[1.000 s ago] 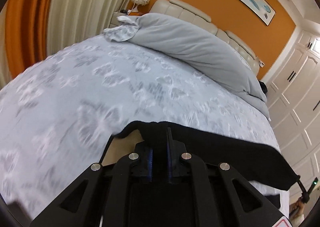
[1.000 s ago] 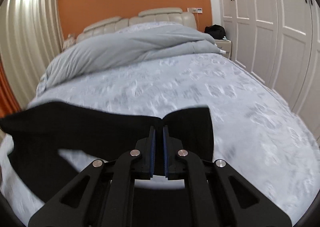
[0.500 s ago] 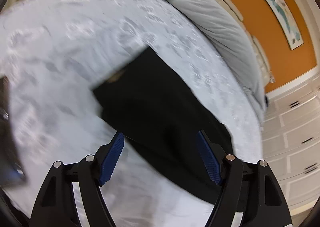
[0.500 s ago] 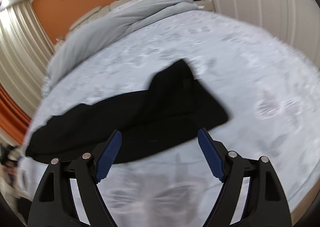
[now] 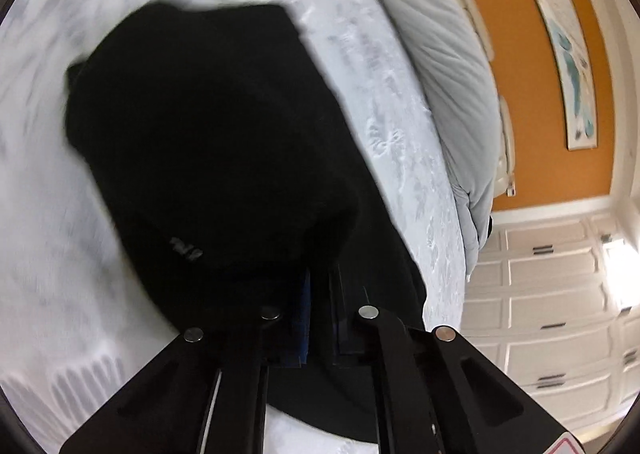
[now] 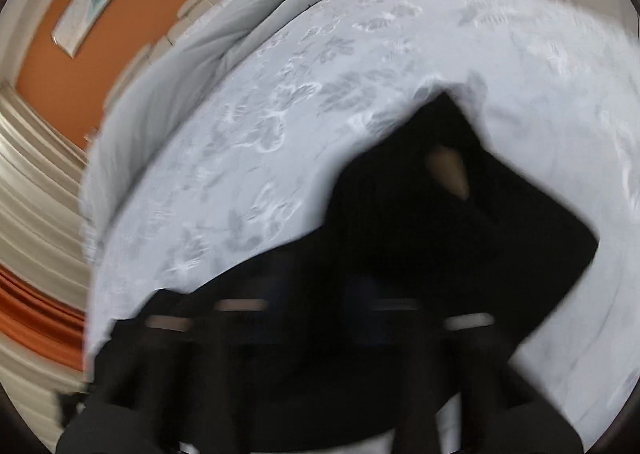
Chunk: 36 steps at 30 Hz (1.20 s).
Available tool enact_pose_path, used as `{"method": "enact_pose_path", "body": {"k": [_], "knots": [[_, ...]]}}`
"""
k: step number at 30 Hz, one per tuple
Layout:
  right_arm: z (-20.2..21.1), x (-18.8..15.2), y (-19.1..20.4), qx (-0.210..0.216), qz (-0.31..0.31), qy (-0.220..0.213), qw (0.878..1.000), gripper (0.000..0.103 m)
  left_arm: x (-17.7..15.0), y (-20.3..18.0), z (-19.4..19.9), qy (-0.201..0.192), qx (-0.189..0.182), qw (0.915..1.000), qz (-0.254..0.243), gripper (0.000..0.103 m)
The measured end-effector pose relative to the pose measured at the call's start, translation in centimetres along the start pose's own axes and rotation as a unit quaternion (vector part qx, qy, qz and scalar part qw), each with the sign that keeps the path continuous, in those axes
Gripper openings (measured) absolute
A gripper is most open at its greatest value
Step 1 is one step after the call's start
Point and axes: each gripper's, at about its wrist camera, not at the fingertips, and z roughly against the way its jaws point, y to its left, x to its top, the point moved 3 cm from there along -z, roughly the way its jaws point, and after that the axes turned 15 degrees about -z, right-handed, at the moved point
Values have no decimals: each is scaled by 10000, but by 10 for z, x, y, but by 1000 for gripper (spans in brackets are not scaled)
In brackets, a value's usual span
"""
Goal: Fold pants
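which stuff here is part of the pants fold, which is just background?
Job:
- black pants
- left gripper, shut on the pants
- right gripper, blurred, shut
- bedspread they lie on

Background:
- grey duvet
- wall painting
- white wardrobes

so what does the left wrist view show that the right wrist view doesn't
Only the left wrist view: the left gripper in sharp focus, shut on the black pants, a small grey mark on the cloth, and white panelled wardrobe doors.

Only the right wrist view: cream curtains, a tan label on the pants, and the blurred right gripper.

Both: the pants on the pale patterned bed cover, the grey duvet, the orange wall and its painting.
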Motion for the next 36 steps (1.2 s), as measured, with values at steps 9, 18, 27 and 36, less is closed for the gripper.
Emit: {"method": "enact_pose_path", "body": {"k": [9, 18, 27, 36], "knots": [[69, 20, -30, 719, -8, -550, 9959, 10, 15, -30, 26, -117, 365, 9912, -1267, 4], [47, -6, -83, 18, -312, 100, 9995, 73, -12, -3, 25, 117, 483, 9979, -419, 62], [45, 12, -65, 787, -940, 32, 9925, 85, -2, 13, 34, -175, -335, 9980, 509, 74], [50, 24, -19, 966, -317, -441, 9938, 8, 32, -20, 34, -650, -984, 9930, -83, 1]]}}
